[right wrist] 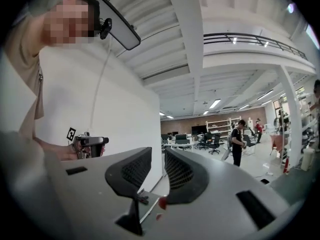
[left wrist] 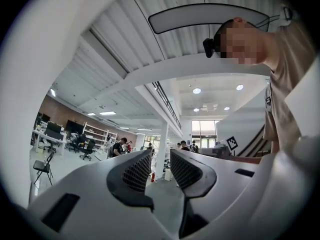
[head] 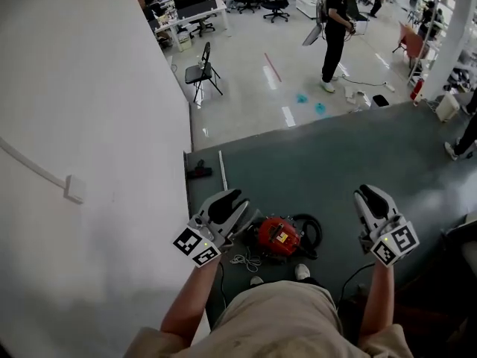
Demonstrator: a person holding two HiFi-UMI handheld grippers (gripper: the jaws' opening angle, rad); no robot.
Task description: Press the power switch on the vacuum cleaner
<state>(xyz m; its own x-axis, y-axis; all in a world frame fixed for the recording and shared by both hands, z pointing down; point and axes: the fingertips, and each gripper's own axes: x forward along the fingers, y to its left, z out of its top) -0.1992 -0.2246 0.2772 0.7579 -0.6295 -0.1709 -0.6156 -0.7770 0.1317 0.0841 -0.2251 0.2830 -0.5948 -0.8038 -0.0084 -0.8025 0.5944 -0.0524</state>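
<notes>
Hovering above the floor, the left gripper point(head: 237, 200) and right gripper point(head: 367, 194) both hold their jaws apart, empty; below, between the 2, the red vacuum cleaner point(head: 279, 236) sits on grey carpet point(head: 335, 162) near the white wall point(head: 89, 125); beyond, a person point(head: 334, 28) stands.

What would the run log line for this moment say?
left gripper: open, empty | right gripper: open, empty | vacuum cleaner: on floor, untouched

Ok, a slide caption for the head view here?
Left gripper and right gripper held open and empty over the red canister vacuum cleaner on dark carpet beside a white wall.
</notes>
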